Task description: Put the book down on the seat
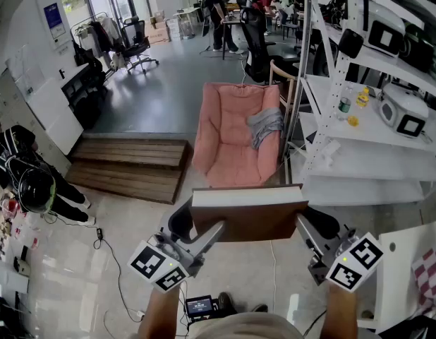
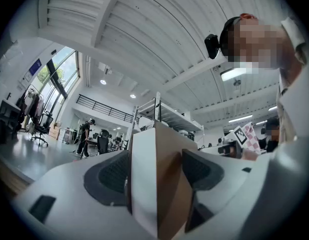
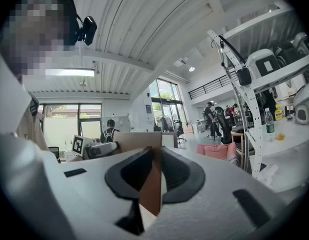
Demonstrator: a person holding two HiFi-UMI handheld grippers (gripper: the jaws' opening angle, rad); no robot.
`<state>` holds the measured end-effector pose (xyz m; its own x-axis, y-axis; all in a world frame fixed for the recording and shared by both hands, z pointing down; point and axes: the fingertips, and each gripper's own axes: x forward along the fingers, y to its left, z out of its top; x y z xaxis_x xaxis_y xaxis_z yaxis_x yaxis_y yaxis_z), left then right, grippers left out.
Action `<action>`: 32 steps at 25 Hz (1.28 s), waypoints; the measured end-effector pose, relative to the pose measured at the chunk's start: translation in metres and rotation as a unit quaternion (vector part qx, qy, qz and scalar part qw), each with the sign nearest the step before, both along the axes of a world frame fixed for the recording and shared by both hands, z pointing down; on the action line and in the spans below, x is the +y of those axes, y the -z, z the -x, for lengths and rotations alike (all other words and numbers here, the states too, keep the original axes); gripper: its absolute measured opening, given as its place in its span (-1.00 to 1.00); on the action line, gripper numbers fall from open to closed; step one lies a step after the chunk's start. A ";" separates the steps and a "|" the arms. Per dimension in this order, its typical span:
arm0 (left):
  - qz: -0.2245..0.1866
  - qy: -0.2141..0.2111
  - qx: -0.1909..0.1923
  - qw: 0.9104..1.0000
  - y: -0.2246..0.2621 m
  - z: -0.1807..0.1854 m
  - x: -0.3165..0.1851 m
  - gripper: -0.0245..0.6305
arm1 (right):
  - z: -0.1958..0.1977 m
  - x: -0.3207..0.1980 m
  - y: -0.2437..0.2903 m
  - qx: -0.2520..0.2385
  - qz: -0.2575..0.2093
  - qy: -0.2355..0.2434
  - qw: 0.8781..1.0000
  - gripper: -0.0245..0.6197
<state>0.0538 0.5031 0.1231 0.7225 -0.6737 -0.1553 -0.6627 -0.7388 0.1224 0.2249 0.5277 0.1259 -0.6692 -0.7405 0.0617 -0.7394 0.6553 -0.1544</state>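
The book (image 1: 247, 214) hangs in the air on the near side of the seat (image 1: 228, 143), clear of its pink cushion and held between two tools. Its brown cover faces the head camera, and its white page edge runs along the side towards the seat.

The left tool (image 1: 197, 229) is clamped on the book's left end: in the left gripper view the thick white page block and brown cover fill the gap between the dark pads. The right tool (image 1: 313, 229) is closed on the book's right end, its pads pinching a thin brown edge.

A grey cloth (image 1: 264, 126) lies on the seat's right side. A white shelf rack (image 1: 359, 154) stands just right of the seat, and a wooden platform (image 1: 130, 164) lies left of it.
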 end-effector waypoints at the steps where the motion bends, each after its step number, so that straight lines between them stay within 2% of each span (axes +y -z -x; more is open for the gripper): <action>1: 0.000 0.000 0.000 1.000 0.000 0.002 0.000 0.06 | 0.002 0.000 0.000 0.000 0.000 0.000 1.000 -0.80; 20: 0.007 -0.004 0.003 1.000 -0.011 0.042 -0.016 0.06 | 0.043 -0.014 -0.012 0.010 0.008 -0.003 1.000 -0.80; 32: 0.003 -0.013 0.010 1.000 -0.015 0.090 -0.052 0.06 | 0.090 -0.045 -0.019 0.013 0.010 -0.007 1.000 -0.79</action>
